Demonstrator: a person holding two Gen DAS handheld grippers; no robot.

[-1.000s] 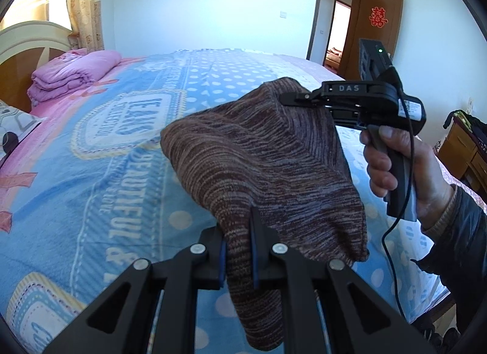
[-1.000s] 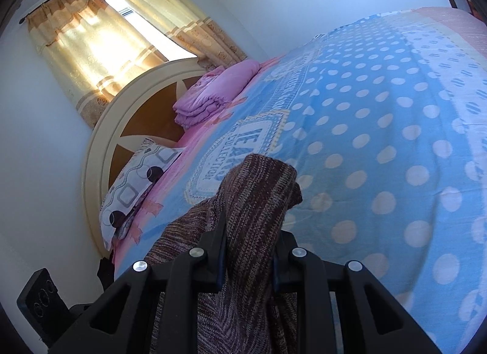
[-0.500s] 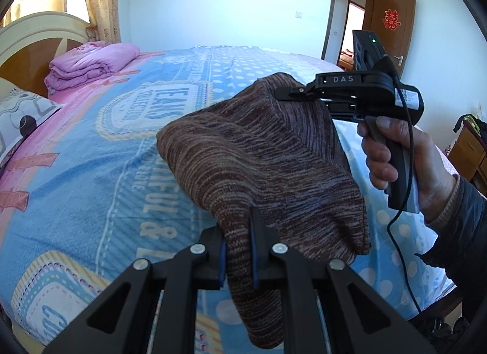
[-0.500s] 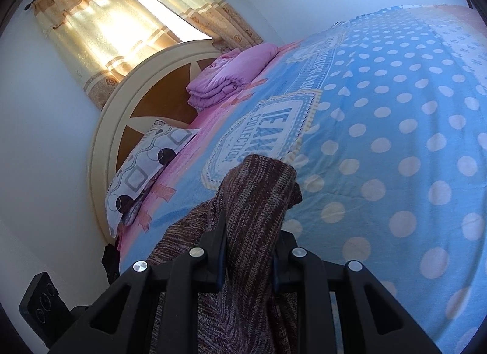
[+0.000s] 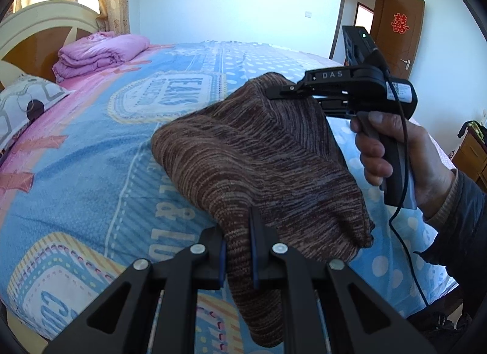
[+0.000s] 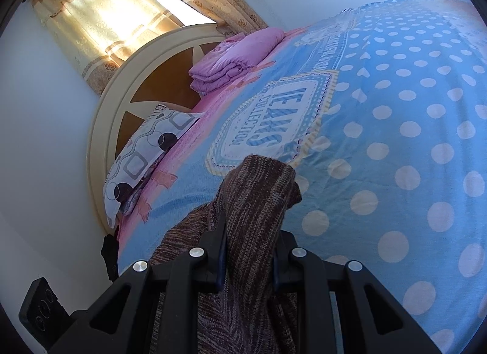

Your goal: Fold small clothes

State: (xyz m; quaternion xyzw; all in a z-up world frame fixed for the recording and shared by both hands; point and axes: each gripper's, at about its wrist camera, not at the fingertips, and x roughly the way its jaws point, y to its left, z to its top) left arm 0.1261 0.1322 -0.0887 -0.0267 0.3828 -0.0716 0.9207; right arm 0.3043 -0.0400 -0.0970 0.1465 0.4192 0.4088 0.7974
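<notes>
- Left gripper (image 5: 239,250), in the left wrist view, pinches a fold of the brown knitted garment (image 5: 258,159) between its blue-lined fingers; cloth hangs below the pinch and rises ahead of it.
- Ahead and to the right of that claw, the right gripper (image 5: 274,92) bites the far upper corner of the same garment, so the knit is stretched in the air between the two claws above the bedspread (image 5: 91,156).
- White letters "DAS" are printed on the right gripper's black body; the person's right hand (image 5: 386,147) wraps its handle, with a black cable running down from it.
- Ahead of the left claw the bedspread carries a badge reading "JEANS"; other large letters lie partly under the garment and cannot be read whole.
- Far right, an open brown door (image 5: 395,34) bears a red paper character.
- Left of the claw, open bedspread runs to a folded pink quilt (image 5: 97,55) by the headboard (image 5: 27,37).
- Right gripper (image 6: 248,250), in the right wrist view, is pressed onto a thick bunch of the brown garment (image 6: 258,195), which stands up past the fingertips.
- Ahead of it the badge reads "JEANS COLLECTION".
- To its right, blue polka-dot bedspread (image 6: 395,141) lies open and bare.
- To its left, a patterned pillow (image 6: 143,156) leans at the bed's edge.
</notes>
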